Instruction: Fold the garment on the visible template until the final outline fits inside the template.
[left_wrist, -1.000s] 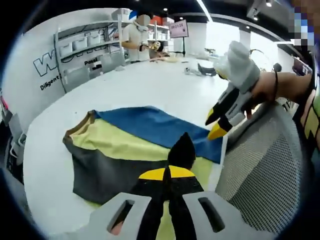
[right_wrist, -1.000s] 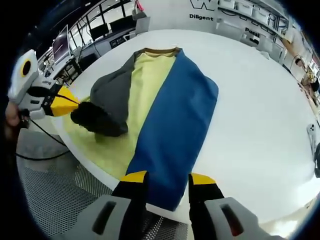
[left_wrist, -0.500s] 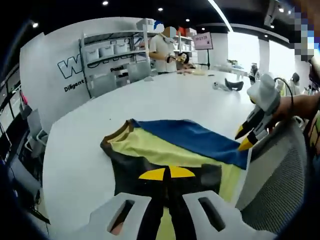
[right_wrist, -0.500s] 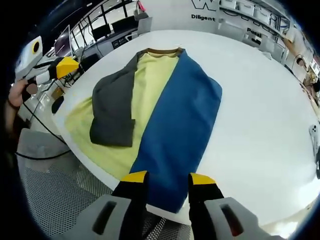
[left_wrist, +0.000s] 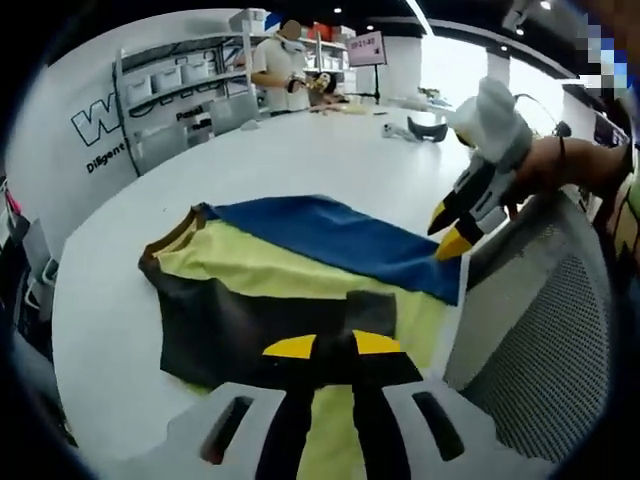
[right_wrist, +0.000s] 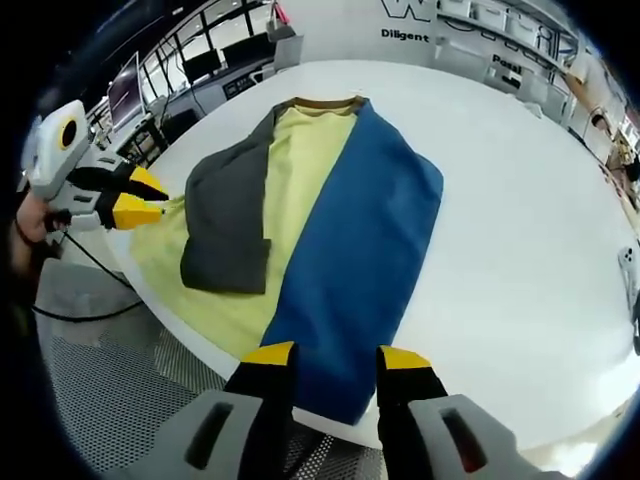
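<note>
Your white table (left_wrist: 300, 160), a person (left_wrist: 280, 68) standing at its far end, wall shelving (left_wrist: 180, 95) behind, mesh chair (left_wrist: 545, 330) just beside you

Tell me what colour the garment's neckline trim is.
Brown trim on the garment, clearest in the right gripper view.

The left gripper (left_wrist: 333, 346) has 2 black jaws with yellow tips, and they rise from a light grey plastic body with 2 slot-shaped openings. The right gripper (right_wrist: 337, 358) is built the same way: black jaws, yellow tips, grey slotted body. Seen from the side, behind the yellow tips, the left gripper has a white housing and a black cable under it. The person's hand (left_wrist: 548, 166) behind the right gripper's jaws wears a thin dark band at the wrist.
</note>
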